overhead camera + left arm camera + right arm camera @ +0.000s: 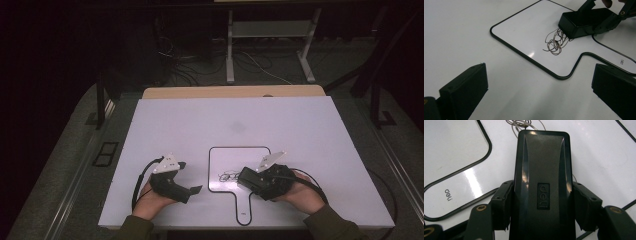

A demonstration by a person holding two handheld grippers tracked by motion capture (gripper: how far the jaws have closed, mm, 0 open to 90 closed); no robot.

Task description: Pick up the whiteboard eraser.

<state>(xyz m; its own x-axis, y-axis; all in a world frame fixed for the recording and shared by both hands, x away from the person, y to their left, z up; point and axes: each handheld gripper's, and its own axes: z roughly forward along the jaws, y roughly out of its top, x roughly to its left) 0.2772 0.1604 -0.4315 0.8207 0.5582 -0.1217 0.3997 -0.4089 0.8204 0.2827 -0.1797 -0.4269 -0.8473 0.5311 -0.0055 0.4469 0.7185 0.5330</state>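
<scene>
Where the dim room falls away into dark floor, cable tangles and a pale metal frame, the bench stands out as a broad, smooth white rectangle with a faint grey smudge near its middle. On it lies a paddle-shaped whiteboard, glossy, black-rimmed, round-cornered, its short handle toward the person. A scribble of thin looping lines marks the board's surface. The right gripper has its jaws clamped on the sides of a black plastic board eraser, a slab-like block with rounded corners and an embossed logo, resting on the board at the scribble's edge. The left gripper sits on bare bench beside the board, jaws wide apart with nothing between.
</scene>
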